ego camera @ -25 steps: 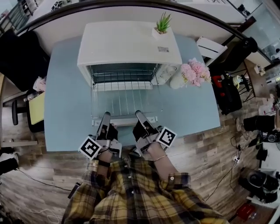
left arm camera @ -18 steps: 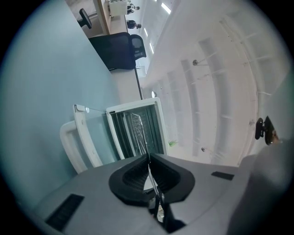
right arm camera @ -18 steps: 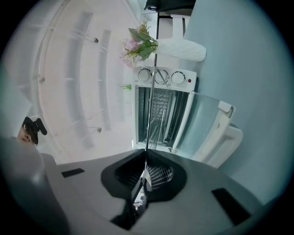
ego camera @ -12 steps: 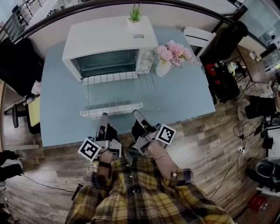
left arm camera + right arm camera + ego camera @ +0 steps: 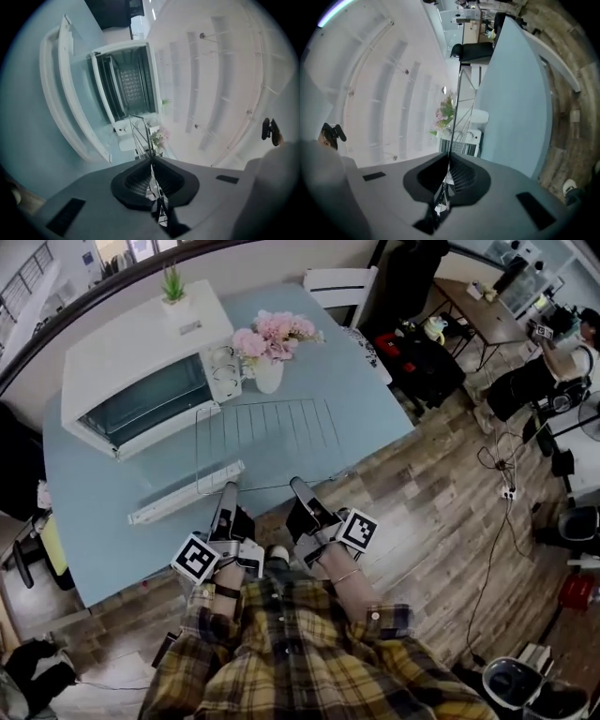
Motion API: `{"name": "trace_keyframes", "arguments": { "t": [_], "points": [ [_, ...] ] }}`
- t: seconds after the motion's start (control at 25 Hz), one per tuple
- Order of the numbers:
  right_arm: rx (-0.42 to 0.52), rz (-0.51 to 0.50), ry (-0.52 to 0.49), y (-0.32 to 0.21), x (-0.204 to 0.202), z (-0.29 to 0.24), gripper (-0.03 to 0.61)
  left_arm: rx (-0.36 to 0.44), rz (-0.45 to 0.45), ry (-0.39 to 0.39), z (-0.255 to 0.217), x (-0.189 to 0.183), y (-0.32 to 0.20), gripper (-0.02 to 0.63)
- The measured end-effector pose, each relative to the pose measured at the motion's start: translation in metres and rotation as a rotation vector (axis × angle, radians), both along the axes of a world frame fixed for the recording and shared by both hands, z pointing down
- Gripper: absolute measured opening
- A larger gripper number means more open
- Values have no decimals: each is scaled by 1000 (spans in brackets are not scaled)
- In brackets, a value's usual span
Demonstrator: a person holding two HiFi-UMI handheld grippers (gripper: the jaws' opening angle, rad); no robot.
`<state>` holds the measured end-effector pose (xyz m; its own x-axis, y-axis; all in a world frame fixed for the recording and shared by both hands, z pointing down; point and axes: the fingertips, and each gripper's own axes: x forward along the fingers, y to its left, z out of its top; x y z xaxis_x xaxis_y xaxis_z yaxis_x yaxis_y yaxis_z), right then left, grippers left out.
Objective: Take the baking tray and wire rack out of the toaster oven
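Note:
The wire rack hangs level over the blue table, clear of the white toaster oven and to the right of its dropped door. My left gripper pinches the rack's near edge at its left end, and its jaws are opening slightly with the wire still between them. My right gripper is shut on the same edge further right. In the left gripper view the rack wires run from the gripper toward the open oven. The right gripper clamps the rack's rim.
A vase of pink flowers stands just beyond the rack's far edge, beside the oven's knobs. A small potted plant sits on the oven. A white chair and a bag stand past the table's far corner. Wooden floor lies to the right.
The rack has slid out of the oven, over the door and off to its right. Both grippers moved with it, and the head view has swung round.

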<state>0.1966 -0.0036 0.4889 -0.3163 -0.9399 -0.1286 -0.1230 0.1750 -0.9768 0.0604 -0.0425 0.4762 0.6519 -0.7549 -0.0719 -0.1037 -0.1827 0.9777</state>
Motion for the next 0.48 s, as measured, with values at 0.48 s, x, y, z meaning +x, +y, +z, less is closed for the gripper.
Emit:
{"name": "trace_keyframes", "arguments": {
  "t": [0.48],
  "points": [
    [-102,274,-9,56,103,33,18,-86,284,-25,32,118,22,18]
  ]
}}
